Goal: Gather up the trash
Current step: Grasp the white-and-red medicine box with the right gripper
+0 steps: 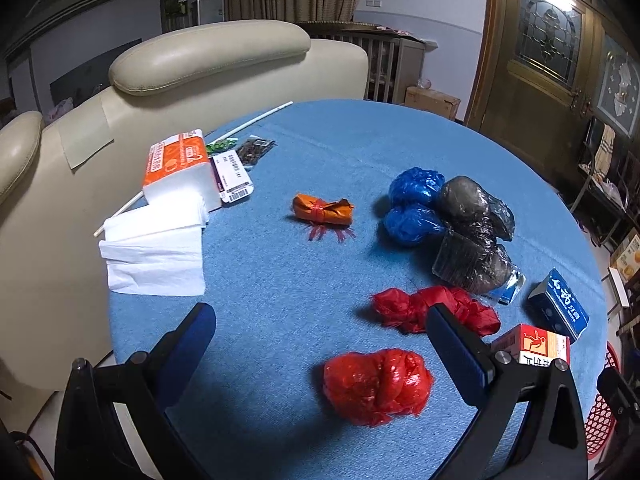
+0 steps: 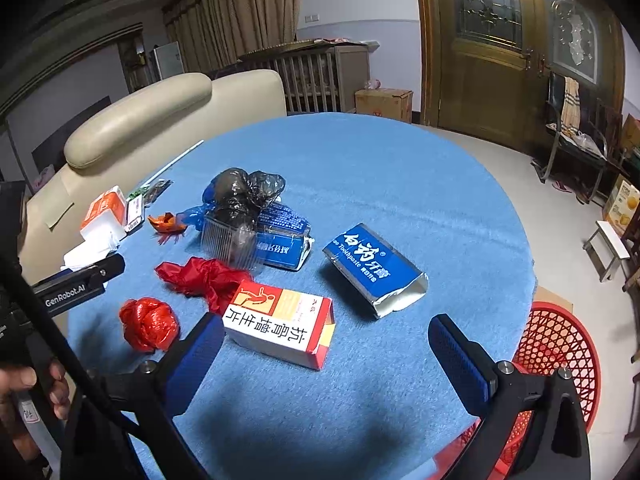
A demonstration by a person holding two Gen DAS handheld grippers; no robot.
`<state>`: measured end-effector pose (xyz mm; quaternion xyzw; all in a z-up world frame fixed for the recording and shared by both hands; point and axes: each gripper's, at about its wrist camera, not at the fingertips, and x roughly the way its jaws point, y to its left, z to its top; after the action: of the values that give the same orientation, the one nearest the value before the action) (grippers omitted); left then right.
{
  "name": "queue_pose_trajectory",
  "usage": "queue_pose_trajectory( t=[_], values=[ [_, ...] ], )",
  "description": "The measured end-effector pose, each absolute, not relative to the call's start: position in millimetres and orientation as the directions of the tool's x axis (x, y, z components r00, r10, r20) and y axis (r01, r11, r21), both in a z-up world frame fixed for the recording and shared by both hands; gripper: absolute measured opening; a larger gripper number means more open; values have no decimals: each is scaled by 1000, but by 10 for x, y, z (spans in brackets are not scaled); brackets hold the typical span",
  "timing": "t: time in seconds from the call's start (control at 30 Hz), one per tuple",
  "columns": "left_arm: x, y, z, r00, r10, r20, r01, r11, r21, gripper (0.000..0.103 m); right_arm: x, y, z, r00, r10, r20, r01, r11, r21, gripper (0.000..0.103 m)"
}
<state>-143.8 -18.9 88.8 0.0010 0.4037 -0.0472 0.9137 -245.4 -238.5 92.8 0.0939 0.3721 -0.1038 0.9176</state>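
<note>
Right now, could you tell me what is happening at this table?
A person is clearing trash off a blue table with two handheld grippers. Both the left gripper and the right gripper are open and empty, above a red bag and a medicine box. A red basket waits beside the table.

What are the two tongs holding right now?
Nothing. The left tongs are open above the table, near a red crumpled bag, not touching it. The right tongs are open too, near the medicine box.
</note>
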Motion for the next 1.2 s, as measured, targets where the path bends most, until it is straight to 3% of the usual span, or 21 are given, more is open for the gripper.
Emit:
queue_pose_trajectory(
  t=[1.2],
  values=[
    [-1524, -119, 866, 665, -78, -743, 91, 996, -24, 103, -2527, -2289, 920, 700, -122, -704, 270, 957, 102, 103]
  ],
)
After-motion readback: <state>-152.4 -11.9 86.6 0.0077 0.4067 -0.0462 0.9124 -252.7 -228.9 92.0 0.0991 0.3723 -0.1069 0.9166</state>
